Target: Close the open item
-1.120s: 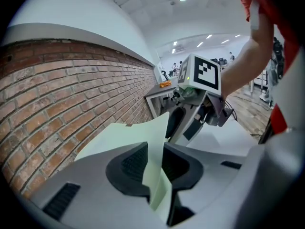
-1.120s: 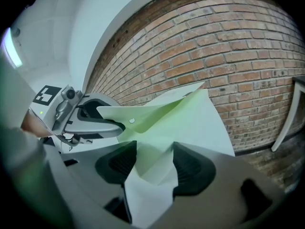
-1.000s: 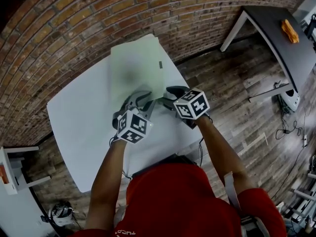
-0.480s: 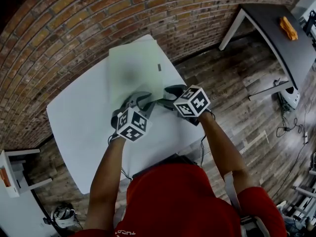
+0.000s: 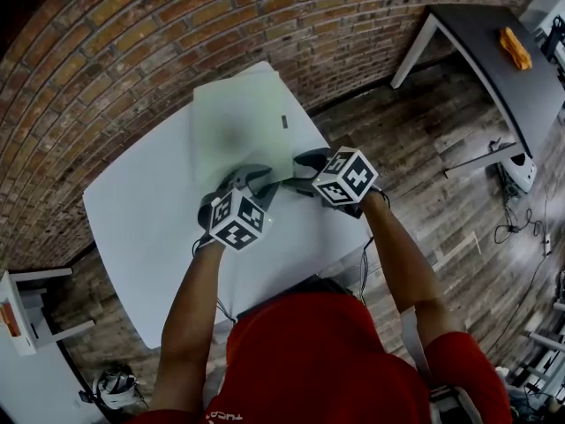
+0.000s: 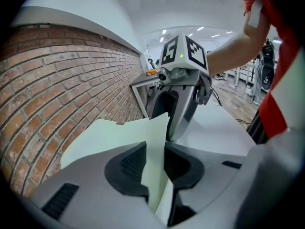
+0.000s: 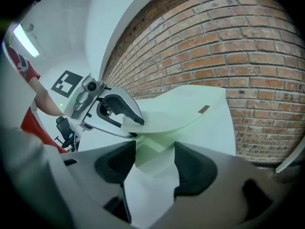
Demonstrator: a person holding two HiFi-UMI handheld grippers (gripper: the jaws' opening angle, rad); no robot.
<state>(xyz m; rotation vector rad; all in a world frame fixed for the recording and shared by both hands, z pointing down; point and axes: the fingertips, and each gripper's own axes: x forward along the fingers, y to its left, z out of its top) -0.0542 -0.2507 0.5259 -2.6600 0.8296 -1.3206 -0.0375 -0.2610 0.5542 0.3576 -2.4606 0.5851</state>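
Where the person's two arms reach out over the white tabletop (image 5: 141, 210), the left tongs (image 5: 252, 179) and right tongs (image 5: 302, 170) sit side by side at the near edge of a pale green folder (image 5: 238, 122). The left jaws have just been opening and stand partly apart, with the folder's raised cover between them but not pinched. The right jaws are also apart, with a folder corner lying loose between them. The folder stretches away to the tabletop's far corner, beside the brick wall (image 5: 132, 42).
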